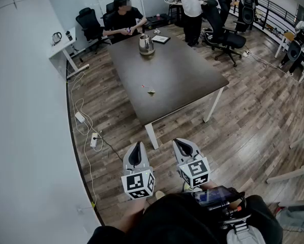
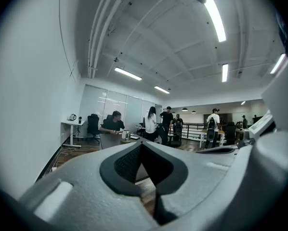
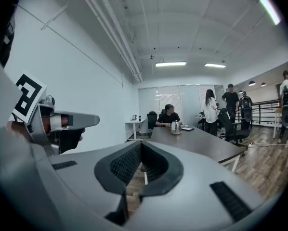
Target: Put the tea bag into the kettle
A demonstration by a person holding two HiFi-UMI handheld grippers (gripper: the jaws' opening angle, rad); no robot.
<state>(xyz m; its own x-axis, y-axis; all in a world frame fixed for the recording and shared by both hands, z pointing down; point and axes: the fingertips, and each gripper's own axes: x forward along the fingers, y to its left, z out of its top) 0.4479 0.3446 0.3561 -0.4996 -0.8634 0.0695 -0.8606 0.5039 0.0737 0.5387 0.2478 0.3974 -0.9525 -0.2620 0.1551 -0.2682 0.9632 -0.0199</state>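
A steel kettle (image 1: pixel 146 44) stands at the far end of a dark table (image 1: pixel 185 78). The tea bag (image 1: pixel 151 91) lies flat near the table's middle, with its small red tag (image 1: pixel 143 86) just beyond it. Both grippers hang close to the person's body, well short of the table's near edge. My left gripper (image 1: pixel 138 144) and my right gripper (image 1: pixel 178 142) sit side by side, each shut with nothing between the jaws. The kettle shows small and distant in the left gripper view (image 2: pixel 125 134) and in the right gripper view (image 3: pixel 176 126). The tea bag is not visible in either gripper view.
A person (image 1: pixel 122 19) sits at the table's far end beside a dark tablet (image 1: pixel 160 38). Cables and a power strip (image 1: pixel 93 139) lie on the wood floor by the white wall at left. Office chairs (image 1: pixel 225 34) and standing people are beyond the table.
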